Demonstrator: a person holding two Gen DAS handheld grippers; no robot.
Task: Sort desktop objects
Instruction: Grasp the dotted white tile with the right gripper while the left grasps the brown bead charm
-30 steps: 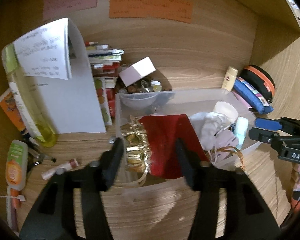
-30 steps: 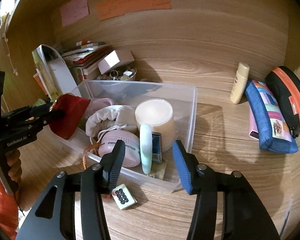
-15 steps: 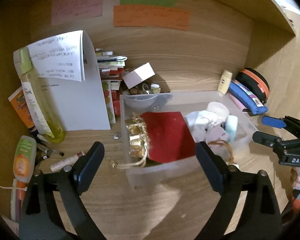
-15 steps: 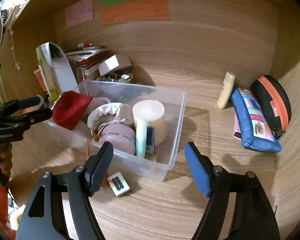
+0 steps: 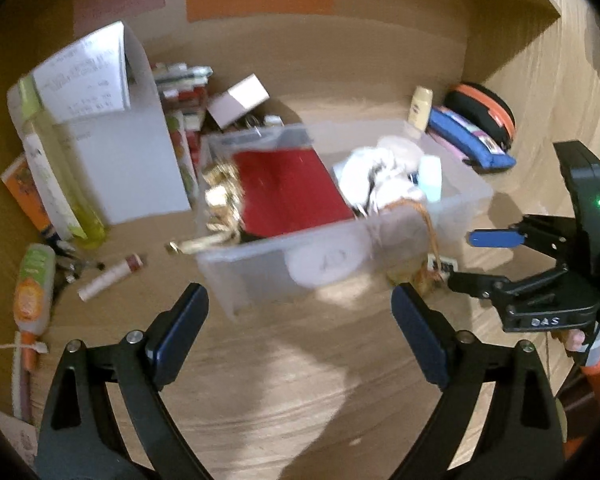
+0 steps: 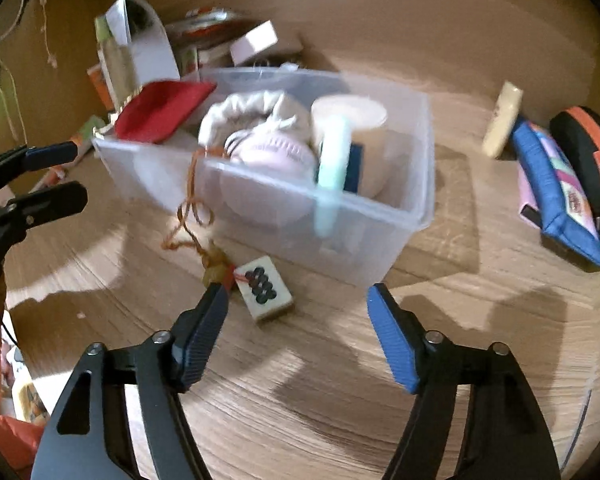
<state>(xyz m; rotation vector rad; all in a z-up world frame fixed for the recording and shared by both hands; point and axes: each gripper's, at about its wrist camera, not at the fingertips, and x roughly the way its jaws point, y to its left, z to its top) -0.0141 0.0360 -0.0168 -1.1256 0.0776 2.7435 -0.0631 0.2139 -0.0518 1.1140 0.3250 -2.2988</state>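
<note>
A clear plastic bin (image 5: 466, 196) (image 6: 414, 184) stands on the wooden desk. It holds a red pouch (image 5: 292, 192) (image 6: 160, 110) with gold trim, a white drawstring bag (image 6: 252, 114), a pink case (image 6: 276, 150), a cream jar (image 6: 350, 116) and a mint tube (image 6: 332, 168). A mahjong-tile charm (image 6: 264, 286) on an orange cord lies on the desk in front of the bin. My left gripper (image 5: 300, 336) is open and empty, short of the bin's near wall. My right gripper (image 6: 298, 330) is open and empty, just behind the tile.
Left of the bin are a folded white paper stand (image 5: 136, 148), a yellow-green bottle (image 5: 56, 172), an orange tube (image 5: 32, 292) and a lip balm (image 5: 112, 278). At the back right are a cream bottle (image 6: 502, 120), a blue pencil case (image 6: 560, 188) and a black-orange case (image 6: 588, 160).
The left gripper let go of the red pouch, opened wide and drew back from the bin. The right gripper also opened wider and pulled back toward the tile.
</note>
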